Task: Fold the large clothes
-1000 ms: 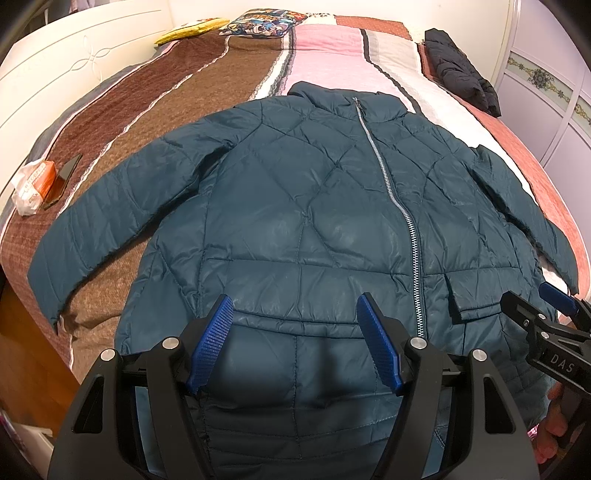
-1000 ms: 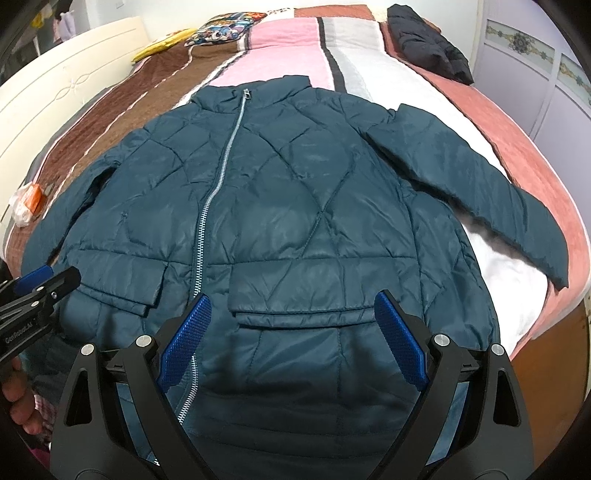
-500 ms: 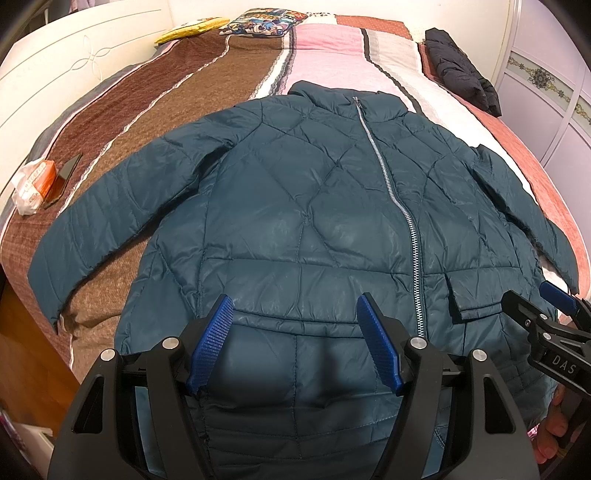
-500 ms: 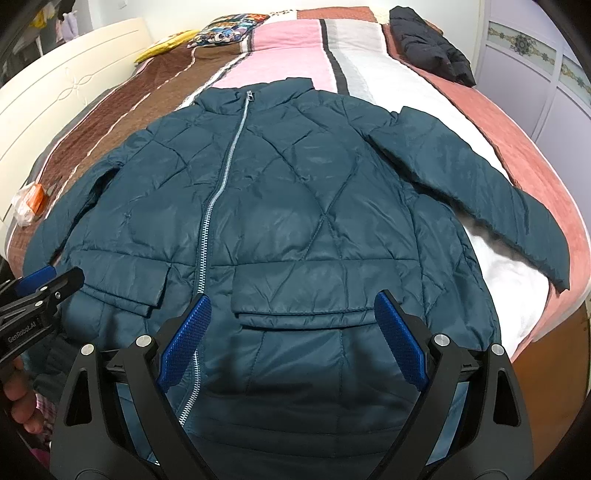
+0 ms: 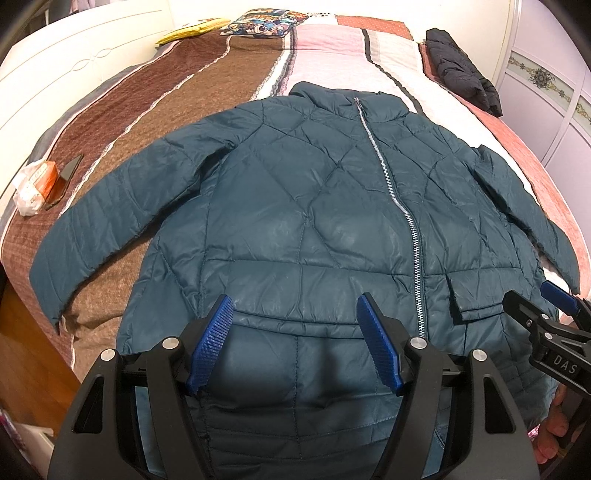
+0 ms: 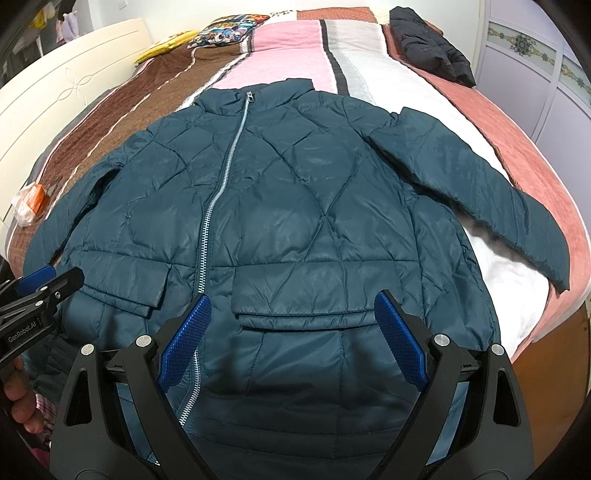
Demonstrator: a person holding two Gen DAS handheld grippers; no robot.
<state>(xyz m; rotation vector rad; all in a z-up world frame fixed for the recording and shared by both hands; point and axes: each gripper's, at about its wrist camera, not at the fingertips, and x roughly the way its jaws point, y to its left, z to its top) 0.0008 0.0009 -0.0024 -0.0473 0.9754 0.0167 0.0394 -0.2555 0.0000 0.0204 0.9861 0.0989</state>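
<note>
A large teal quilted jacket (image 5: 314, 206) lies flat and zipped, front up, on the bed, with both sleeves spread outwards; it also shows in the right wrist view (image 6: 295, 206). My left gripper (image 5: 295, 343) is open and empty above the jacket's lower left hem area. My right gripper (image 6: 291, 339) is open and empty above the lower right part, near a flap pocket (image 6: 303, 299). Each gripper shows at the edge of the other's view: the right gripper (image 5: 543, 306) and the left gripper (image 6: 51, 277).
The bed has a striped cover (image 5: 177, 92) in brown, pink, white and red. A black jacket (image 5: 461, 70) lies at the far right. A packet and a dark phone (image 5: 62, 177) lie at the left. Pillows (image 5: 266, 20) are at the head. A white headboard (image 5: 55, 62) stands left.
Both grippers have drawn back slightly, mostly the right one, so the jacket sits a little lower and farther in the views. The jacket has not moved.
</note>
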